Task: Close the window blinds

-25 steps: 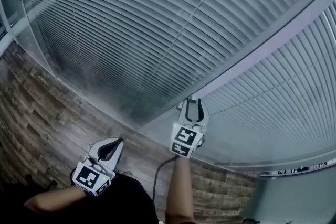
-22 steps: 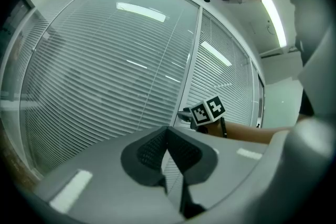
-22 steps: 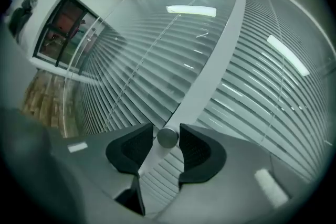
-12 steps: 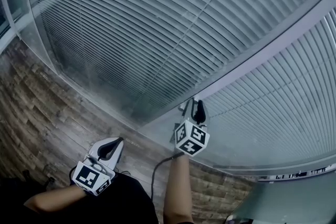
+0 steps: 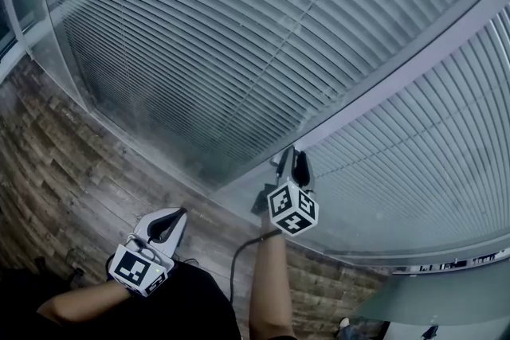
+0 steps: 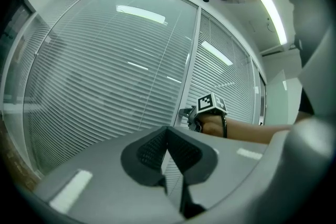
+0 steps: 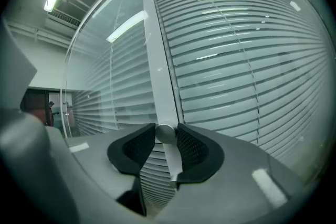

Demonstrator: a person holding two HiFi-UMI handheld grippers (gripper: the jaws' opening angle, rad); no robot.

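The slatted blinds (image 5: 239, 36) hang behind glass on both sides of a pale upright frame (image 5: 382, 84). A small round silver knob (image 7: 165, 132) sticks out of that frame (image 7: 157, 76). My right gripper (image 7: 165, 135) is shut on the knob, with a pad against each side of it. Its jaws have just been closing and then eased slightly, the knob staying between them. The head view shows this gripper (image 5: 293, 159) against the frame, rolled onto its side. My left gripper (image 5: 169, 220) hangs low and away from the glass, shut and empty (image 6: 167, 134).
Wood-look flooring (image 5: 72, 163) runs along the foot of the glass wall. A dark cable (image 5: 239, 267) hangs below my right forearm. A doorway (image 7: 37, 105) shows far left in the right gripper view. The right gripper's marker cube (image 6: 211, 104) shows in the left gripper view.
My right gripper has rolled about its own axis while on the knob, so its marker cube shows different faces. The left gripper has stayed where it was.
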